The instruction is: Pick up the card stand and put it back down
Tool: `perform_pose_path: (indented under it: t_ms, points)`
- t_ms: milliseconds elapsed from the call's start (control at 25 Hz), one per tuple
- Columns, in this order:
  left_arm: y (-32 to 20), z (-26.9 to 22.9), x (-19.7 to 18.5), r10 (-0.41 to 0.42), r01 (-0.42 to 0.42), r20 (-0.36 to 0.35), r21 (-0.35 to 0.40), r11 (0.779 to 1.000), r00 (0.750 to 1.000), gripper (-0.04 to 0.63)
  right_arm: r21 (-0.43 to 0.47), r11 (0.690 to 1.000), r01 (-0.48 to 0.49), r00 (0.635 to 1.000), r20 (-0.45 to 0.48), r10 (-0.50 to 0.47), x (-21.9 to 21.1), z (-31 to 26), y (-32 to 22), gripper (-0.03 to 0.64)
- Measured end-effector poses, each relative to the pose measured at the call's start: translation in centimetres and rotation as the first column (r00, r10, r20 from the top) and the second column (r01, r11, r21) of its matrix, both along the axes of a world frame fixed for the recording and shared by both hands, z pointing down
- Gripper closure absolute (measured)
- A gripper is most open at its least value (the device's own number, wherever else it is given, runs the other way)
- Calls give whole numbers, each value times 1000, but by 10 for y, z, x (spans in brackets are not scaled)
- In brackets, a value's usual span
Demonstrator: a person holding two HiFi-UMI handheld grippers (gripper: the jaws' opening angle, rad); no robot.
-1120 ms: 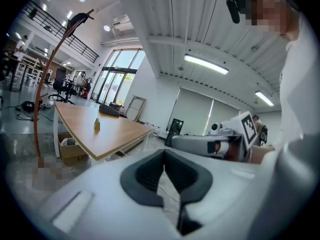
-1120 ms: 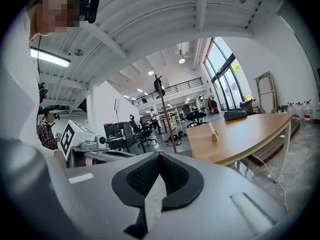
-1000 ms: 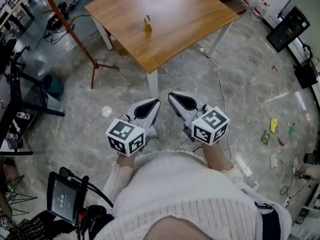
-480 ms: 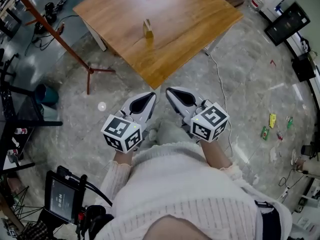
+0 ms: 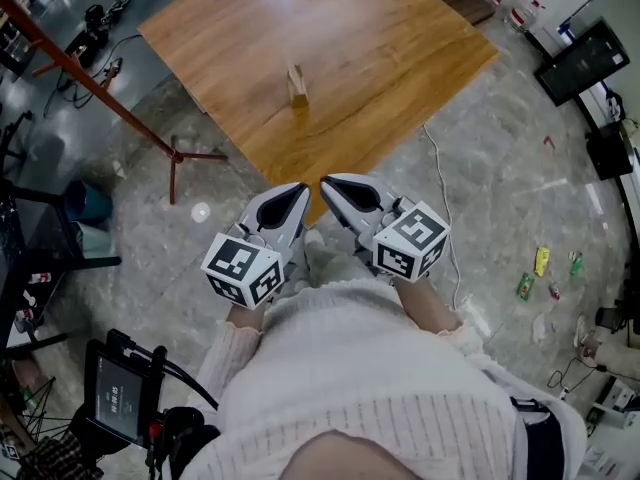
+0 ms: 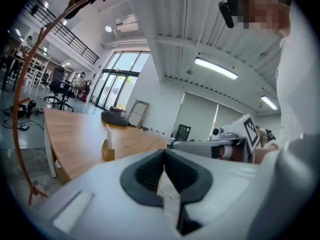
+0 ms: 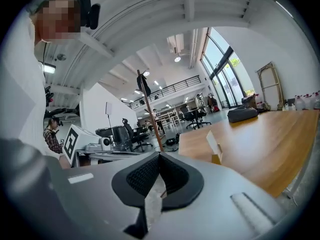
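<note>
Grey, glossy stone floor [image 5: 500, 208] spreads under a large light-brown wooden tabletop [image 5: 380, 58] on white legs. The small wooden card stand with an upright white card [image 5: 297, 85] sits on that tabletop, toward its near half, with bare wood all around it. It is well apart from both tools. A person in a white ribbed knit sweater [image 5: 370, 388] holds the left tongs [image 5: 302, 189] and the right tongs [image 5: 326, 181] side by side in front of the chest, their tips close to the near corner of the tabletop. The left tongs' dark pads are closed tip to tip with nothing between them [image 6: 164, 154]. The right tongs are likewise fully closed and empty [image 7: 160, 156]. From the left tongs the card stand [image 6: 107, 146] appears to the left of the tips, and from the right tongs it [image 7: 215, 149] appears to the right. A reddish-brown slanted pole on a tripod base [image 5: 100, 98] stands beside the tabletop's left edge, and a black flat screen [image 5: 585, 58] sits at the far right.
</note>
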State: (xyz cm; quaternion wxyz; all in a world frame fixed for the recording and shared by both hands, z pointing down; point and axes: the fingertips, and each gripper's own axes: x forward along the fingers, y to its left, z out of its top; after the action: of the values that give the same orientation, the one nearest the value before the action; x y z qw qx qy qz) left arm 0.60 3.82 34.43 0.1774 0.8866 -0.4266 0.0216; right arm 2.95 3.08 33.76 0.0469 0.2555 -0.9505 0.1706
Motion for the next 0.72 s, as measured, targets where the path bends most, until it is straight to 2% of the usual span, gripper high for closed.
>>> perform_pose_path:
  t_ms: [240, 520, 720]
  points:
    - [-55, 2, 7, -53, 53, 11, 8, 999, 999, 588, 8, 999, 45, 999, -20, -45, -6, -2, -62, 617]
    - [-96, 6, -6, -132, 132, 0, -17, 991, 991, 588, -6, 997, 74, 997, -28, -74, -11, 3, -107, 617]
    - [-112, 3, -15, -128, 128, 8, -20, 992, 992, 588, -29, 998, 53, 998, -37, -54, -17, 11, -125, 617]
